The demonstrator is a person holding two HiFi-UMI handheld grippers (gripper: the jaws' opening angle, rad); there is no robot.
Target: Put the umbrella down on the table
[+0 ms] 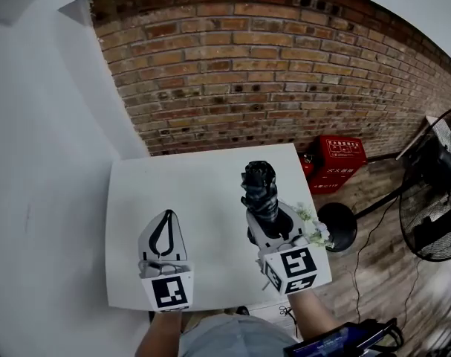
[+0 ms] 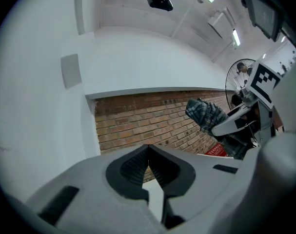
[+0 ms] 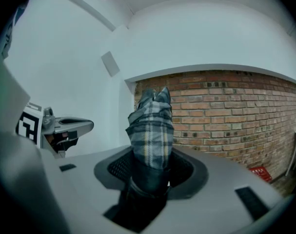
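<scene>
A folded plaid umbrella [image 1: 258, 188] sticks out forward from my right gripper [image 1: 268, 225], whose jaws are shut on its dark lower part; it hangs over the right side of the white table [image 1: 180, 184]. In the right gripper view the umbrella [image 3: 150, 130] rises from between the pads of the right gripper [image 3: 150, 172]. My left gripper [image 1: 166, 216] is over the table's front left, its tips touching and nothing between them. In the left gripper view the left gripper [image 2: 148, 152] is shut and empty, and the umbrella [image 2: 206, 115] shows at the right.
A brick wall stands behind the table and a white wall to its left. Two red crates [image 1: 340, 162] sit on the floor at the right, beside a standing fan [image 1: 433, 199] and its round base [image 1: 336, 225]. White flowers [image 1: 310, 222] show by the table's right edge.
</scene>
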